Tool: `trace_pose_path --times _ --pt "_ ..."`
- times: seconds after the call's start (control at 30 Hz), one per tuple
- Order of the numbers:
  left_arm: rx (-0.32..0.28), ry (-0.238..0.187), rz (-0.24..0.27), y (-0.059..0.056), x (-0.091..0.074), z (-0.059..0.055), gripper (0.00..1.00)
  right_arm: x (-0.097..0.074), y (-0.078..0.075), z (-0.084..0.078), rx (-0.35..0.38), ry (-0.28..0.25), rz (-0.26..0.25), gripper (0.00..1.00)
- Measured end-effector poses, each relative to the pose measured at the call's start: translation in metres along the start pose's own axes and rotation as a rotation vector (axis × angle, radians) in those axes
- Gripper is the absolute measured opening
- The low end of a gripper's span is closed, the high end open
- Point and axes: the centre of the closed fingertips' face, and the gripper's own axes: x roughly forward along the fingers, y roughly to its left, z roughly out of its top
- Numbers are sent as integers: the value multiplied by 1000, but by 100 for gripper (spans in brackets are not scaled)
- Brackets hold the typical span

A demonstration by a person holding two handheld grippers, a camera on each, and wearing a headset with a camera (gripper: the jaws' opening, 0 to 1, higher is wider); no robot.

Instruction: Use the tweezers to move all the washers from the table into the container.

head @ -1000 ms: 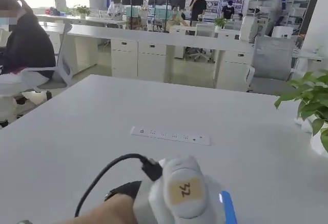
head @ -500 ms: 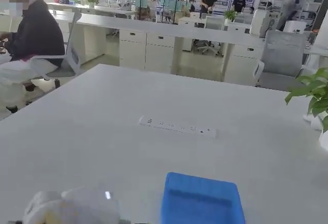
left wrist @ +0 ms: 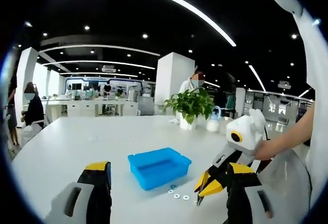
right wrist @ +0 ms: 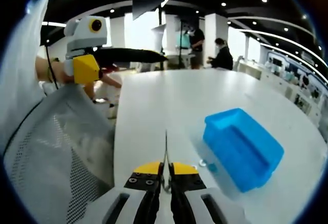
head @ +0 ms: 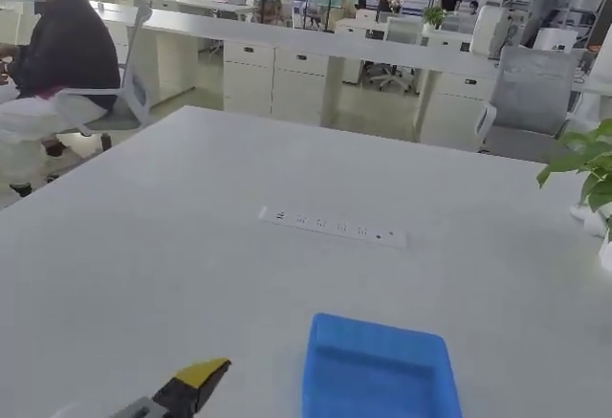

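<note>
Three, maybe four washers (left wrist: pixel 177 196) sit on the table (head: pixel 191 246) at the single container's (left wrist: pixel 154 179) 5 o'clock; they're tiny at this range. First pick looks pending. Right gripper (right wrist: pixel 165 168) is clamped on the one pair of tweezers (right wrist: pixel 166 147); left gripper (left wrist: pixel 167 168) has its jaws wide apart. Next: tips onto the nearest washer.

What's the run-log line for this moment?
left gripper: open | right gripper: shut on thin metal tweezers | small metal washers: on white table beside blue plastic container
</note>
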Motion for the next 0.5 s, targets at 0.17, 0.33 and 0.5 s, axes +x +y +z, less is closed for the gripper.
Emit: trace_pose_path --times 0.17,0.33,0.5 --pt "8 33 64 9 -1 -12 98 -4 -9 -2 147 -5 -7 2" --pt "33 17 114 20 -3 -9 96 -10 -18 -6 368 -41 -13 1" --pt "-10 17 132 27 -5 -11 94 -29 -44 4 547 -144 -62 2"
